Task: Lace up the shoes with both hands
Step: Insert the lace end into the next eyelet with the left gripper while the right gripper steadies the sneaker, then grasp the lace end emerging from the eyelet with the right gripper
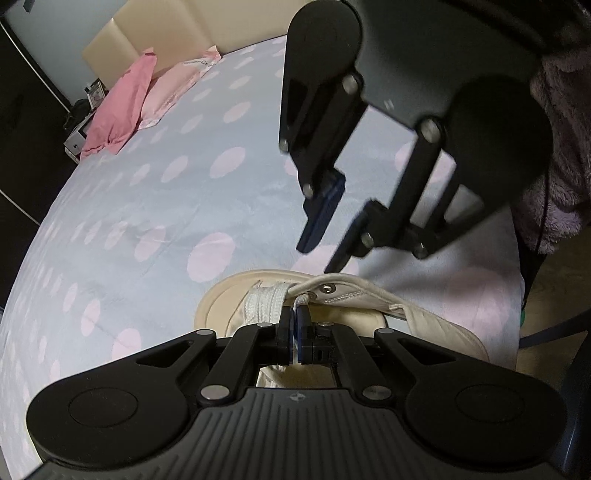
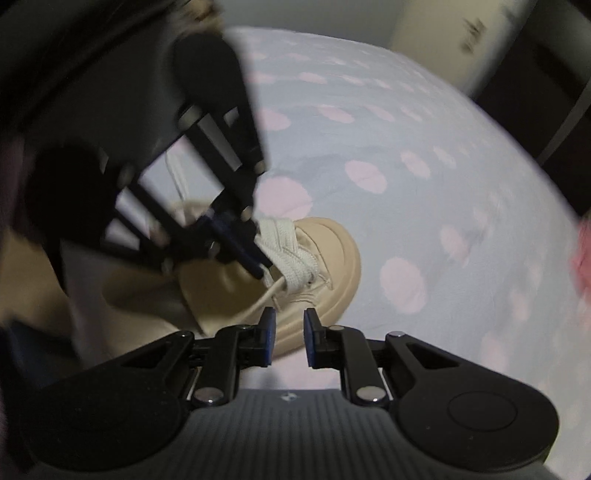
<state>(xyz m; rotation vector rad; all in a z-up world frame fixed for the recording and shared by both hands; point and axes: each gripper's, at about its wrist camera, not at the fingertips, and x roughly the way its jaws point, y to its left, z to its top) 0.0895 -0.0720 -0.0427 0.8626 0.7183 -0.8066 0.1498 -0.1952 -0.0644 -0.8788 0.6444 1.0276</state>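
A beige shoe [image 1: 354, 295] lies on the bed with its toe pointing away, white laces [image 1: 264, 302] crossed over the tongue. My left gripper [image 1: 293, 314] is shut on a thin strand of white lace just by a metal eyelet [image 1: 327, 287]. My right gripper [image 1: 318, 258] hangs above the shoe's far side, jaws a little apart and empty. In the right wrist view the right gripper [image 2: 290, 321] stands open over the shoe's sole edge [image 2: 332, 295]. The left gripper [image 2: 258, 271] reaches in from the upper left, pinching the lace [image 2: 291, 258].
The bed sheet [image 1: 166, 206] is pale blue with pink dots. Pink pillows [image 1: 122, 107] lie at the far end by a cream headboard [image 1: 155, 33]. A dark wardrobe [image 1: 22, 129] stands to the left. A fuzzy sleeve [image 1: 561, 147] and wooden floor [image 1: 550, 295] are on the right.
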